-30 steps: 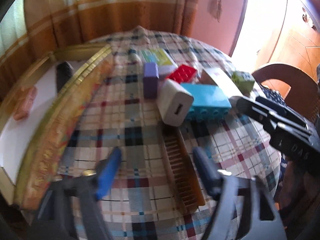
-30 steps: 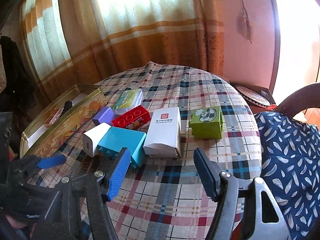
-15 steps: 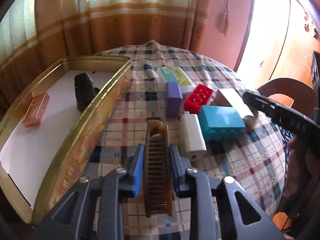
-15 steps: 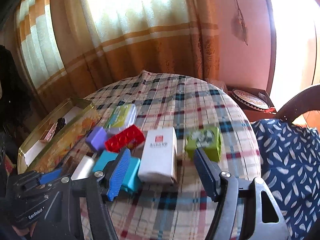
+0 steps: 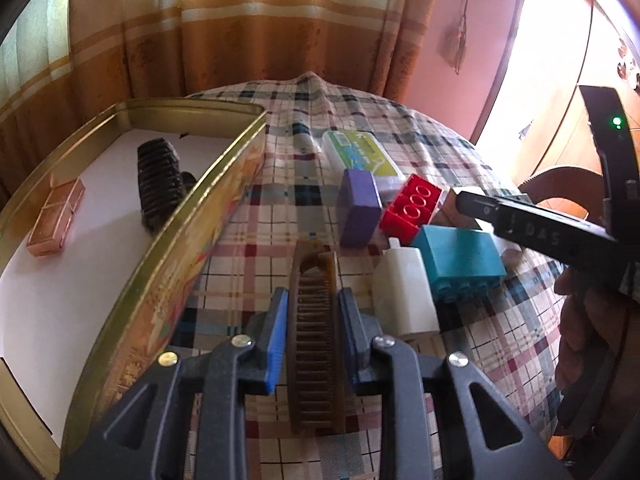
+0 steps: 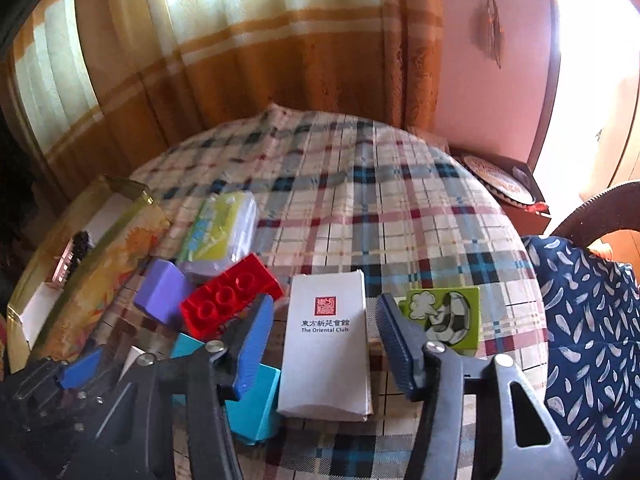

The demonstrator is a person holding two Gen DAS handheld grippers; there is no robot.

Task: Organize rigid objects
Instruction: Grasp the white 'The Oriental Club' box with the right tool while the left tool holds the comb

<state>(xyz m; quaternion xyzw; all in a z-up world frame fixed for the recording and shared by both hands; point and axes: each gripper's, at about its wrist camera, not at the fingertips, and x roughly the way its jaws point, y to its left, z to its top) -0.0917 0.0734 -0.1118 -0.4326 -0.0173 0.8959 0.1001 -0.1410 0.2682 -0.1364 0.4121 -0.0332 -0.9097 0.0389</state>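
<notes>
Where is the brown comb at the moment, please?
In the left wrist view, the brown comb is clamped in the left gripper, between the gold tin and the white charger.

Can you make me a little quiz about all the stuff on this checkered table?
1. True or false: the left gripper is shut on the brown comb.
2. Which thing lies between the right gripper's closing jaws? A) red brick B) white box C) green soccer block
3. Fill in: inside the gold tin lie a black comb and a ____ coloured box.

Key: 1 true; 2 B; 3 copper.
</notes>
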